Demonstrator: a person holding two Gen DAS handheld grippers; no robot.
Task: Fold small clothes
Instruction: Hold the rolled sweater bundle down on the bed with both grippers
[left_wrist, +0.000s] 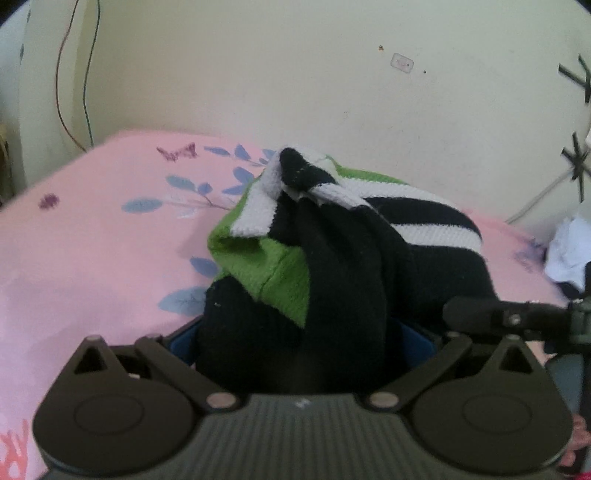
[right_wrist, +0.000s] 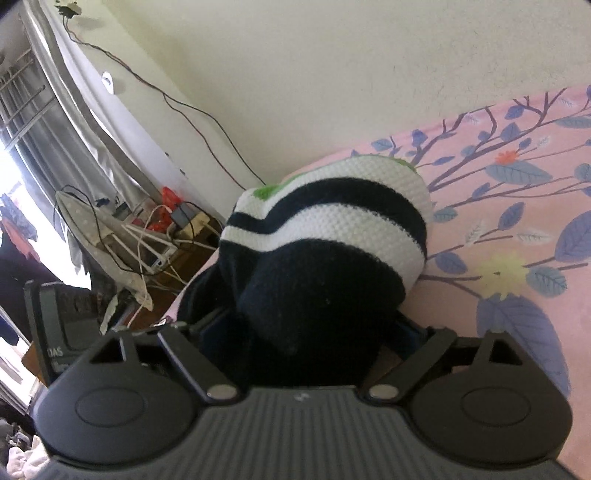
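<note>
On pink floral sheet (left_wrist: 92, 251), against cream wall (left_wrist: 295, 74): one knit garment (left_wrist: 332, 240), black, white and green stripes, bunched in a heap. Left gripper (left_wrist: 295, 332): jaws spread wide, black fabric lying between them, not pinched. Right gripper (right_wrist: 306, 332): jaws likewise apart, released, the garment's dark end bulging between. Off the bed's edge, right view: ironing board (right_wrist: 96, 236), tangled cables (right_wrist: 166, 229).

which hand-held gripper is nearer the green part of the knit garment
Left. The green panel lies just beyond the left hand-held gripper; from the right hand-held gripper green shows only at the far end.
</note>
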